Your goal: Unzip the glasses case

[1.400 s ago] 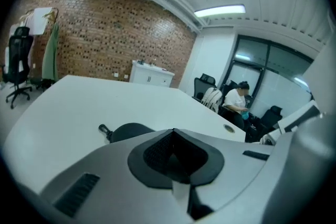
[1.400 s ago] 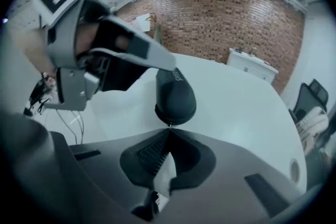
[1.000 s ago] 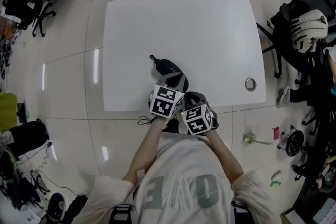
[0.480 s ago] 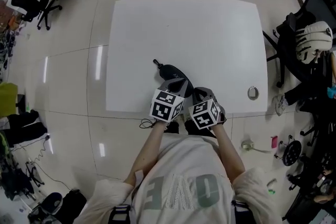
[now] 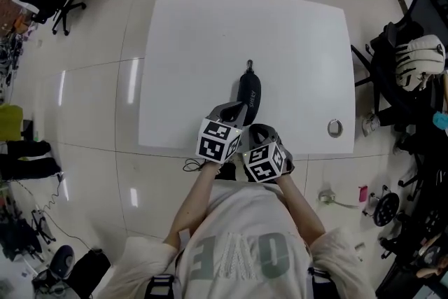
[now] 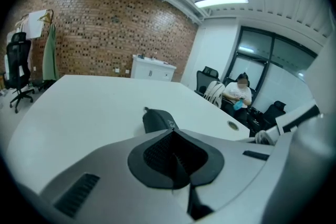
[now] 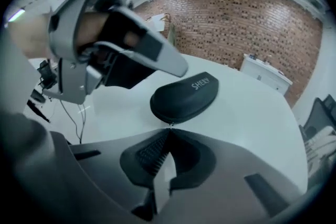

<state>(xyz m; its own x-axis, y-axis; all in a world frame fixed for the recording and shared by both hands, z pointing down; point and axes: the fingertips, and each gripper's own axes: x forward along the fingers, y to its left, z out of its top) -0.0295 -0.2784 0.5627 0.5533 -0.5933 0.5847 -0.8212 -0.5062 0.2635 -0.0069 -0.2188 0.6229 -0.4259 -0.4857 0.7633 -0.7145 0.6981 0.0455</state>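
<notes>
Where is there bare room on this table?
The table's whole far half beyond the case is bare, as is the left side and the strip between case and ring. Crowded: the near edge, where left gripper and right gripper meet the case.

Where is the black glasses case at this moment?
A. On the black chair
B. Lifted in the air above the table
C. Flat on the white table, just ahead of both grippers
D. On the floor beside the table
C: the glasses case lies flat on the table, just beyond the tips of the left gripper and the right gripper.
</notes>
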